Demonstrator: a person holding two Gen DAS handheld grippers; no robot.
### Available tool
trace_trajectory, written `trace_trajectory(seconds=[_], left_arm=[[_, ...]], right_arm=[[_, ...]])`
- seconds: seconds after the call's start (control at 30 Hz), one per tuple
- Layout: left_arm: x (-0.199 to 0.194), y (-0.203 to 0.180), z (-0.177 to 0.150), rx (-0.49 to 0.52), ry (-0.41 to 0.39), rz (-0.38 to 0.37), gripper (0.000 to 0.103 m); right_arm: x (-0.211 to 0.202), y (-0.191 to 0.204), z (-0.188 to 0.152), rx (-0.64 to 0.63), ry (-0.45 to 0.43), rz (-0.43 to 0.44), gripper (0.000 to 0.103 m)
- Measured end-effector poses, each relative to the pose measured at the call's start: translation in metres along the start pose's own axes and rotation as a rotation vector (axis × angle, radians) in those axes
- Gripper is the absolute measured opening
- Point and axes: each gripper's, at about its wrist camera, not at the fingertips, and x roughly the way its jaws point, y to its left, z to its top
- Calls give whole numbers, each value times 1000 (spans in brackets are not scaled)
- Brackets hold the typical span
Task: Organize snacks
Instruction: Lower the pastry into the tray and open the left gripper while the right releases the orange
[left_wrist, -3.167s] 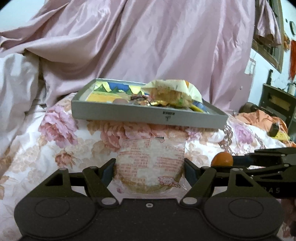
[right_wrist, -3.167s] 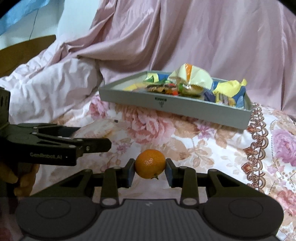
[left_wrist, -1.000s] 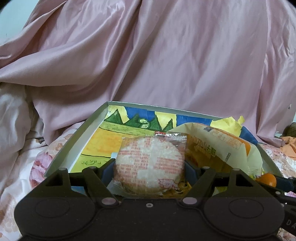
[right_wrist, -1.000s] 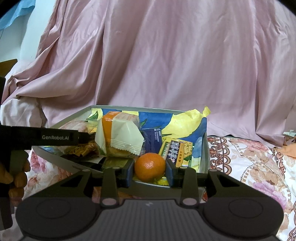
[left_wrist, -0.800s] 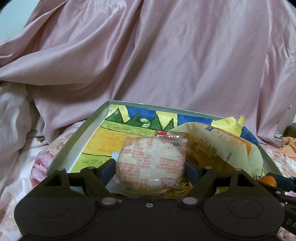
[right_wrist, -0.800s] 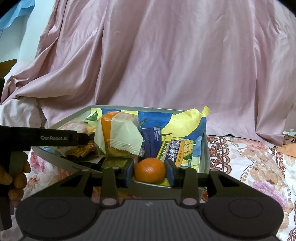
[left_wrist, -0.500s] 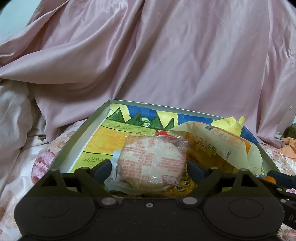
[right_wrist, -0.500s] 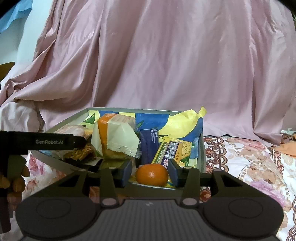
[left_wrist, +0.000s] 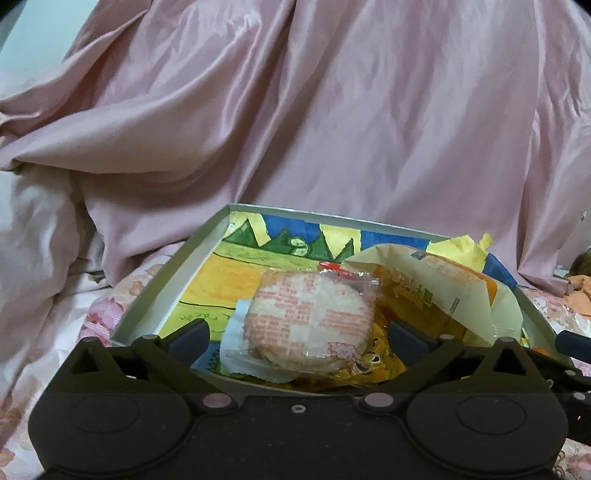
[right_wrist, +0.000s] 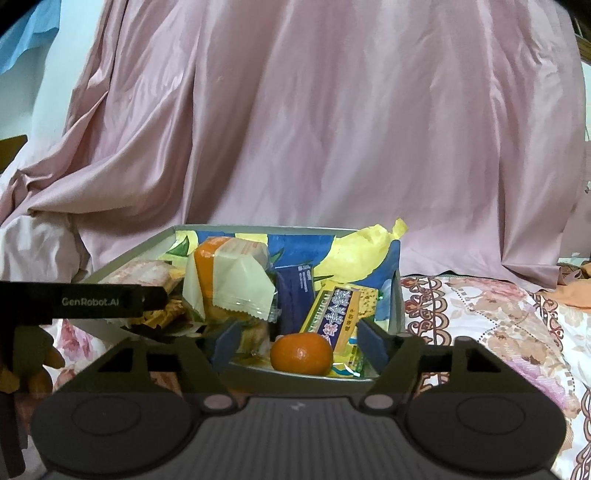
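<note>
**Ana:** Left wrist view first: how does the left gripper (left_wrist: 297, 338) stand?

**Ben:** Its jaws have just been opening and now stand wide apart, released. The round rice cracker in its clear wrapper (left_wrist: 308, 323) sits between the fingers, with a gap on each side; neither pad presses on it. It rests inside the grey tray (left_wrist: 155, 295), near the front wall just ahead of the claw.

**Ana:** What lies around the cracker?

**Ben:** To the right of the claw's centre line a cream and orange snack bag (left_wrist: 443, 288) leans over the other snacks. Beyond the fingers the tray's floor shows a painted picture in yellow, green and blue. Behind the tray hangs a pink sheet (left_wrist: 332, 129).

**Ana:** And the right wrist view?

**Ben:** The right gripper (right_wrist: 297, 345) has also just been opening. Its jaws are spread, and the mandarin (right_wrist: 301, 352) lies between them, clear of both pads, on the tray's floor just inside the front wall. Just beyond it, toward the right finger, stands a yellow and blue biscuit pack (right_wrist: 338, 317). The left gripper's arm reaches in from the left, held by a hand (right_wrist: 38, 363).

**Ana:** What is under the tray?

**Ben:** A floral bedspread (right_wrist: 480, 317), which spreads out to the right of the claw.
</note>
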Motion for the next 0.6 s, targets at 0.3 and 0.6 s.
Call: trace_trajectory(seconds=[0.3,0.6], left_arm=[[-21,1,2,6,-51,36,102],[-51,10,2,4,-84,59,102]], right_arm=[[-14,-1,3,29,-44,-10,96],[-36,1,6,59,-99,-24,103]])
